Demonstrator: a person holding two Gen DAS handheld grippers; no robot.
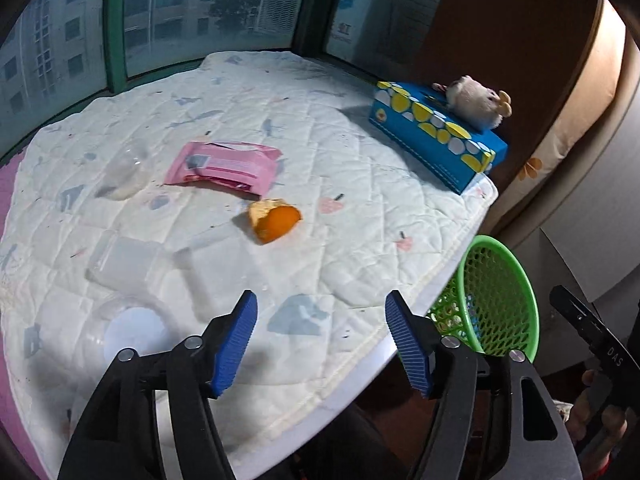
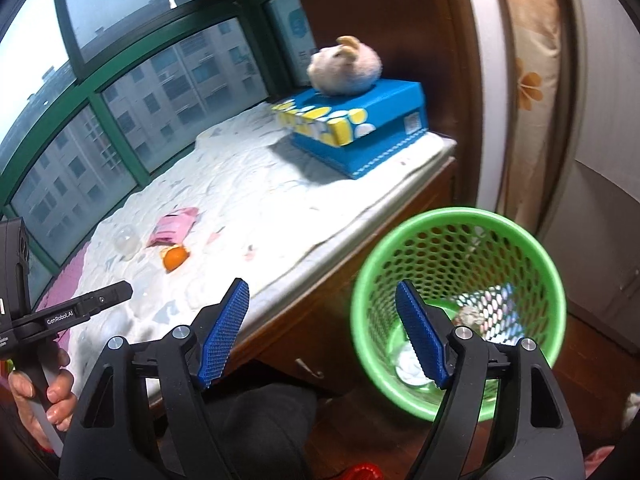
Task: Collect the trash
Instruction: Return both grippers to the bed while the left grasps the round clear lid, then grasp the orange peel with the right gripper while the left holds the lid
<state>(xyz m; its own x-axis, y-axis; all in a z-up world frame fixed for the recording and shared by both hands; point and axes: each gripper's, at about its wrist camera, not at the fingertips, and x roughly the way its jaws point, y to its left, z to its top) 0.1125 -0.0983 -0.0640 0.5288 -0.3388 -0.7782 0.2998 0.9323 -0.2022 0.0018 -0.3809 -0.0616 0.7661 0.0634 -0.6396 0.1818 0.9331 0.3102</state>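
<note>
- An orange peel [image 1: 274, 218], bright rind with a pale torn edge, lies mid-frame on the quilted pad [image 1: 340, 184], just below a crumpled pink wrapper [image 1: 224, 166].
- Clear plastic pieces [image 1: 122, 266] sit lower left.
- The green mesh basket [image 2: 460, 308] stands lower right, scraps inside.
- Left gripper [image 1: 320, 340] and right gripper [image 2: 322, 334] both gape, holding nothing.

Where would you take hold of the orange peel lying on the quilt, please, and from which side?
Probably from above with the left gripper, which is open and nearest. The orange peel lies as a curled, domed piece on the quilt, apart from the pink packet. Close the fingers across its narrower width, over the raised hump, since its edges lie too low on the soft fabric.
</note>
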